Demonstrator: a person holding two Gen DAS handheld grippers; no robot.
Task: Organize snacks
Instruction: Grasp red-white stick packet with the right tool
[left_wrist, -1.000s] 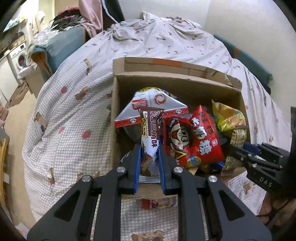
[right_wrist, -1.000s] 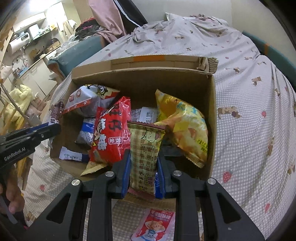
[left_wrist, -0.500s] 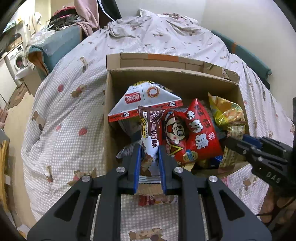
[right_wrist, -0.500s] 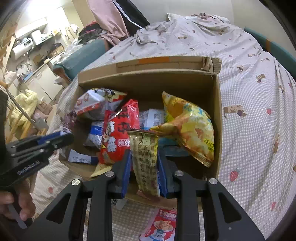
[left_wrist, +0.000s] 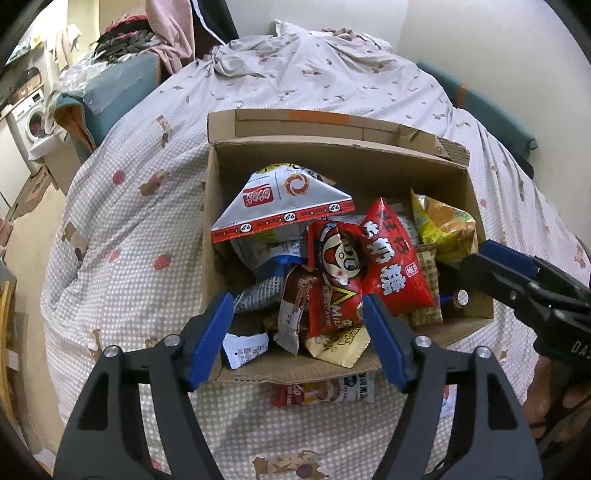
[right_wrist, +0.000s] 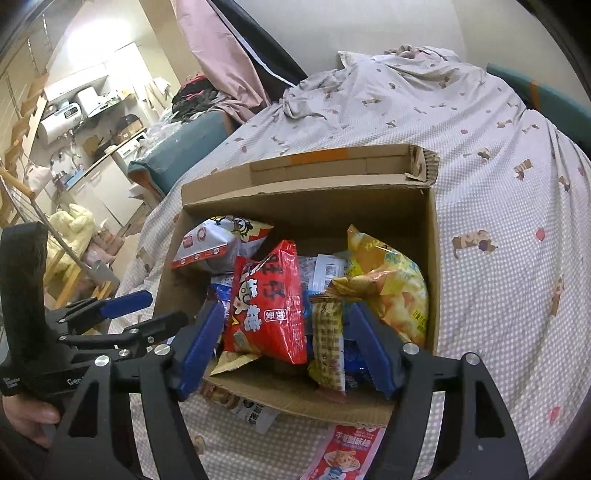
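My left gripper (left_wrist: 297, 334) has just been opening; jaws apart now, over the near edge of the cardboard box (left_wrist: 373, 162), the brown wafer pack (left_wrist: 295, 306) lying loose between them, pads not pressing it. My right gripper (right_wrist: 286, 347) has also just opened, jaws wide, the tan checked snack bar (right_wrist: 327, 343) leaning between them against the near wall, untouched as far as I can tell. Box is crowded: red candy bag (right_wrist: 269, 306), yellow chip bag (right_wrist: 388, 284), white-and-red pouch (left_wrist: 284, 203) upright at the back left. Little free room inside; far wall and back flap stand clear. Box sits on a checked bedspread (left_wrist: 140, 229) on a bed, cluttered room beyond. A flat red packet (right_wrist: 347, 454) lies outside, partly tucked under the near edge. Lower packs are buried, labels unreadable.
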